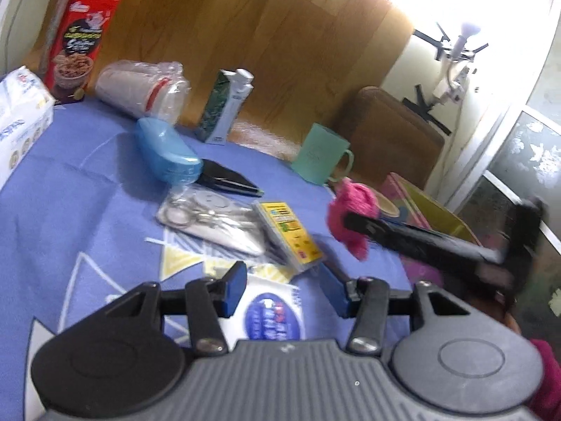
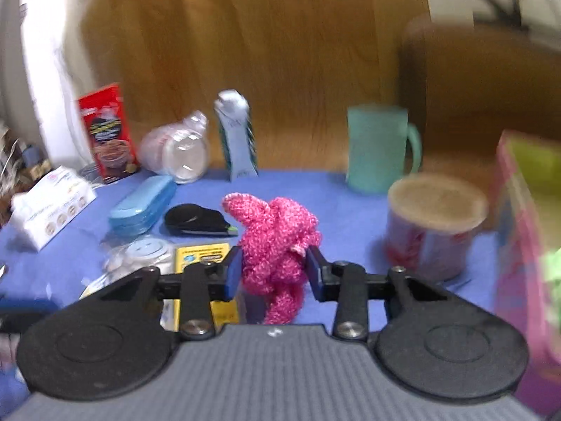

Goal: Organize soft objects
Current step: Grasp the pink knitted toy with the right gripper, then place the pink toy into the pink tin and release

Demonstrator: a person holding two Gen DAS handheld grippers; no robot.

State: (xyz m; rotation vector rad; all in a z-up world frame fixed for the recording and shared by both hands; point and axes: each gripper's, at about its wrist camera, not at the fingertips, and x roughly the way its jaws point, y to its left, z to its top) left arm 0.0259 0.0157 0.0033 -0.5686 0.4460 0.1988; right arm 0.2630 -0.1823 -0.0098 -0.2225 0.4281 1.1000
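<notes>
A pink knitted soft toy (image 2: 277,238) sits between the blue-padded fingers of my right gripper (image 2: 273,273), both pads against its sides and a strand hanging below. The left wrist view shows the same toy (image 1: 350,210) at the tip of the right gripper (image 1: 350,222), near the right edge of the blue tablecloth (image 1: 87,210). My left gripper (image 1: 285,291) hovers low over the cloth with a gap between its pads and nothing in it. A pink and yellow box (image 2: 526,228) stands at the right with something green and soft (image 2: 554,263) inside.
A tin can (image 2: 434,224) and a teal mug (image 2: 375,151) stand beside the box. On the cloth to the left lie a yellow card pack (image 1: 287,238), a keyring packet (image 1: 203,217), a black case (image 1: 224,179), a blue case (image 1: 168,151), a carton (image 1: 224,108), bagged cups (image 1: 140,87), a cereal box (image 1: 84,38) and tissues (image 1: 21,115).
</notes>
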